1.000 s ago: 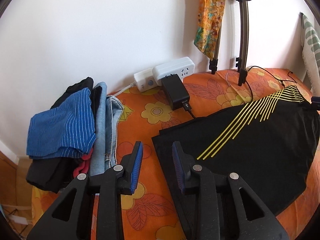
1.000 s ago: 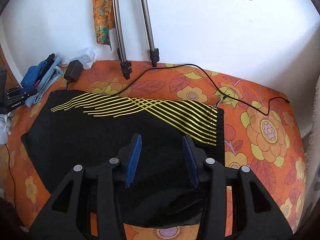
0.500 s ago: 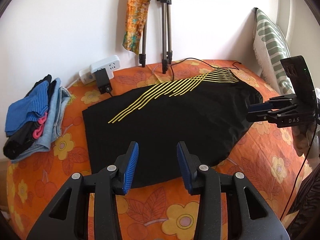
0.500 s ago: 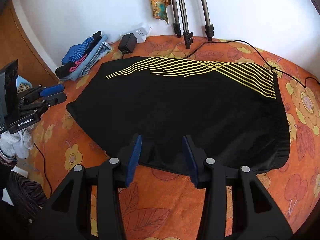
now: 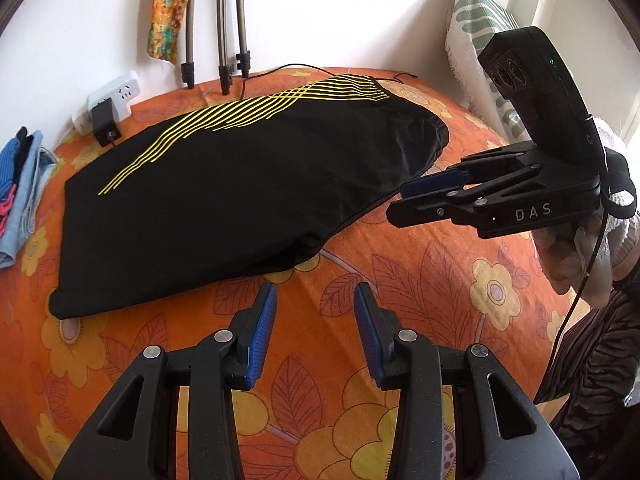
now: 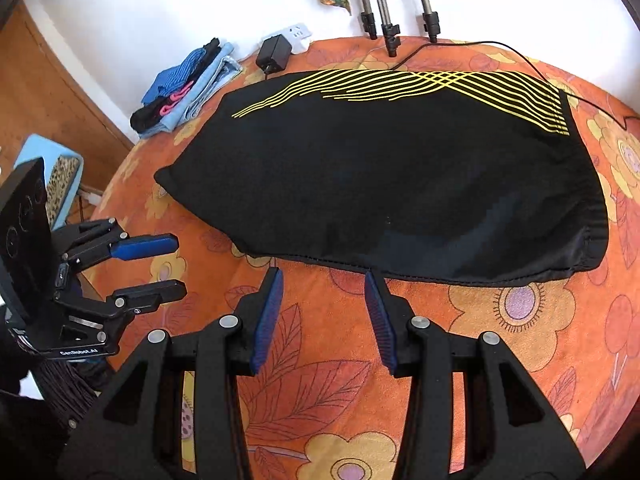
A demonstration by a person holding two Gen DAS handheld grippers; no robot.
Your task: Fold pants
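Note:
Black pants (image 5: 240,192) with yellow stripes lie flat, folded in half lengthwise, on the orange flowered bed; they also show in the right wrist view (image 6: 392,184). My left gripper (image 5: 315,300) is open and empty, hovering just off the pants' near edge. My right gripper (image 6: 324,280) is open and empty, its tips close to the pants' hem. Each gripper shows in the other's view: the right one (image 5: 404,204) at the waistband end, the left one (image 6: 176,268) off the leg end.
A pile of folded clothes (image 6: 184,84) lies at the bed's far left corner. A white power strip with a black charger (image 5: 108,108) sits by the wall. Tripod legs (image 5: 224,64) and a black cable (image 6: 520,56) stand at the back. A striped pillow (image 5: 480,40) leans at the right.
Both grippers have pulled back from the pants toward the near edge of the bed. The pants stay flat. Both stay open.

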